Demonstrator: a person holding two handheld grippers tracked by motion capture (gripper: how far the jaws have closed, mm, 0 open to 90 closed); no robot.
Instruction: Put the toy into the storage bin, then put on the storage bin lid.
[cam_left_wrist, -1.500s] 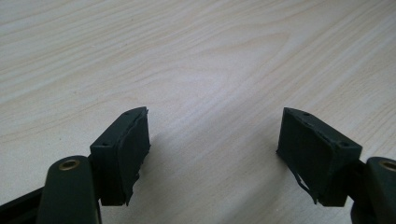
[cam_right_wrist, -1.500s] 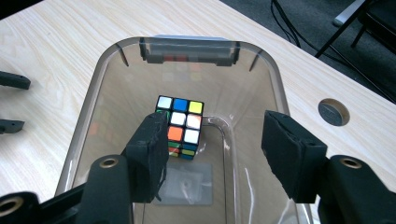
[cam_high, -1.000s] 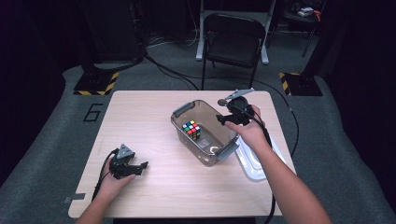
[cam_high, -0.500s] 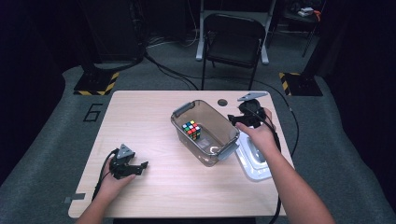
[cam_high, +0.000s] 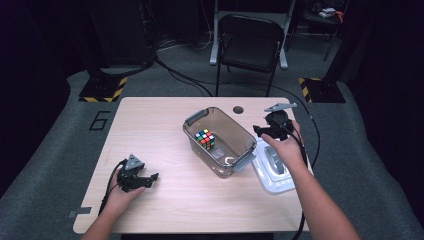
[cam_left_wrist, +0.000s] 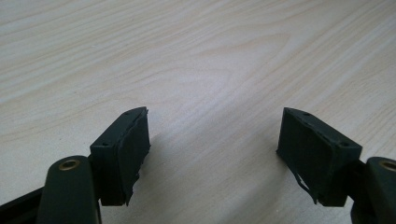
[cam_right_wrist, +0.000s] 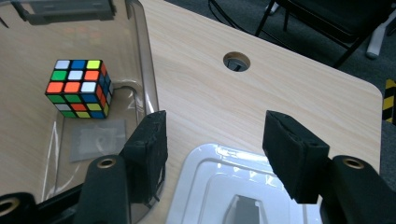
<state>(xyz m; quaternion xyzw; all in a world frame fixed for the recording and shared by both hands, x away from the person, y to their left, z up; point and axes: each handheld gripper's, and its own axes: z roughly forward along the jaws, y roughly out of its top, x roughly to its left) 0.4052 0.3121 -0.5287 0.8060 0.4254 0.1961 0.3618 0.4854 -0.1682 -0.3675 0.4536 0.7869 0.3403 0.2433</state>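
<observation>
The clear plastic container (cam_high: 220, 142) stands near the middle of the worktop (cam_high: 165, 115), set at an angle to its edges, with grey latch handles at both ends. A colour puzzle cube (cam_high: 205, 139) rests on the container floor toward the far end. In the right gripper view the cube (cam_right_wrist: 79, 88) shows orange, white, green, blue and yellow squares; no lettering is legible on it.

The white lid (cam_high: 272, 167) lies flat on the worktop by the right edge, just beside the container.

The right hand-held gripper (cam_high: 265, 131) hovers over the far end of the lid, near the container's right wall. Its jaws stand apart with nothing between them; in the right gripper view (cam_right_wrist: 212, 144) the lid's edge and bare wood appear in the gap.

The left hand-held gripper (cam_high: 150, 177) rests near the front-left corner of the worktop, well apart from the container. Its jaws stand wide apart over bare wood (cam_left_wrist: 212, 140).

A cable hole (cam_high: 238, 109) sits near the far edge. The number "6" (cam_high: 101, 120) is marked on the floor beside the worktop's left edge.
</observation>
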